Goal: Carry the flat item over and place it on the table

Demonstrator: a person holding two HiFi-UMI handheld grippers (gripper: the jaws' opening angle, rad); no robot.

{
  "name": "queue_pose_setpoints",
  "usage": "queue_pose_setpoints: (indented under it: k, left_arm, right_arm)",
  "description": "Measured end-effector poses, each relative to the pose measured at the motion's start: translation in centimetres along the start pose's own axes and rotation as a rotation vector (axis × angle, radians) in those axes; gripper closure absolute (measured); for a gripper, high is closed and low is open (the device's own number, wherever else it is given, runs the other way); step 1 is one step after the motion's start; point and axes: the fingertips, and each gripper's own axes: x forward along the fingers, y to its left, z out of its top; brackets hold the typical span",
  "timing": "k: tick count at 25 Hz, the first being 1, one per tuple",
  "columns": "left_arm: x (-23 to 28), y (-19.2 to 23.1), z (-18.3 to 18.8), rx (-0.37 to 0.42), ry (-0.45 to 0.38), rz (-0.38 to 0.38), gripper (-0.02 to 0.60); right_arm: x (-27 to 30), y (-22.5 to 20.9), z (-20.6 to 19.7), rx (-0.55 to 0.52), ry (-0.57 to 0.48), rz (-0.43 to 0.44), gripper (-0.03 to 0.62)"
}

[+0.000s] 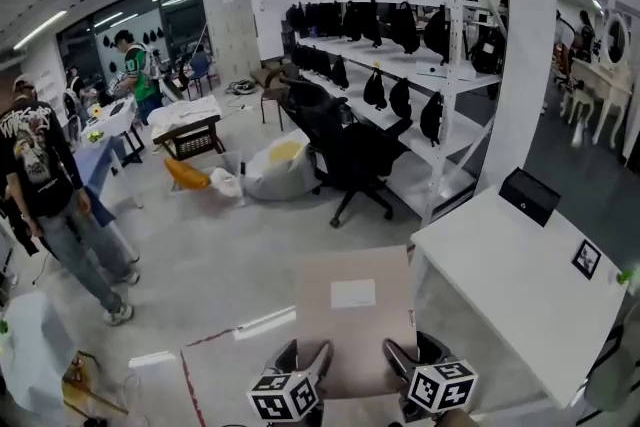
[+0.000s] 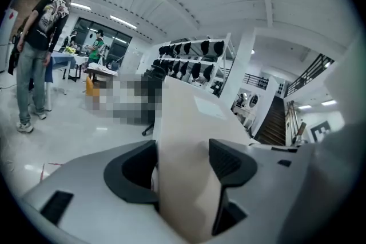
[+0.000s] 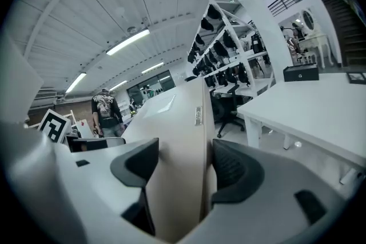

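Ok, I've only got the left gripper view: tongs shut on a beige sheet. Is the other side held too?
Observer: Yes, the right tongs are shut on the flat parcel's near edge as well.
Operator: Is it on the table yet?
Observer: No; in the head view the white table stands just to its right.
Operator: Anything on that table?
Observer: A black box at the far end.

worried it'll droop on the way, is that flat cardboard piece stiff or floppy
Probably stiff: the cardboard piece juts out flat though the left gripper and right gripper pinch only its near edge. Likely light, as edge grips alone carry it.
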Motion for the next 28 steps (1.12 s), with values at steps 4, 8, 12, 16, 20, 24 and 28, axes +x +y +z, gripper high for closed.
queue_pose_setpoints:
  k: [4, 8, 12, 16, 20, 24, 28]
  left_arm:
    - [3.9, -2.3, 0.5, 0.028, 0.043, -0.078, 0.291]
    - [8.7, -5.3, 0.7, 0.063, 0.077, -0.149, 0.291]
    - [13.8, -9.2, 1.2, 0.099, 0.11, -0.23, 0.291]
    - [17.5, -13.5, 2.0, 0.134, 0.136, -0.297, 0.291]
    - [21.3, -18.0, 1.9, 0.169, 0.166, -0.365, 0.291]
    - [24.0, -22.9, 1.9, 0.214, 0.176, -0.439, 0.291]
    - [26.4, -27.2, 1.5, 0.249, 0.195, -0.512, 0.291]
  right_arm:
    - [-0.4, -3.4, 1.2, 0.031, -0.026, -0.085, 0.309]
    - [-0.6, -7.9, 2.5, 0.061, -0.058, -0.163, 0.309]
    - [-1.3, -12.8, 4.4, 0.089, -0.094, -0.246, 0.31]
    - [-2.8, -16.9, 6.6, 0.115, -0.128, -0.318, 0.31]
    - [-4.6, -21.4, 7.9, 0.146, -0.159, -0.389, 0.309]
    - [-7.2, -25.2, 9.3, 0.167, -0.214, -0.457, 0.31]
    - [-9.5, -28.4, 10.2, 0.185, -0.25, -0.533, 0.31]
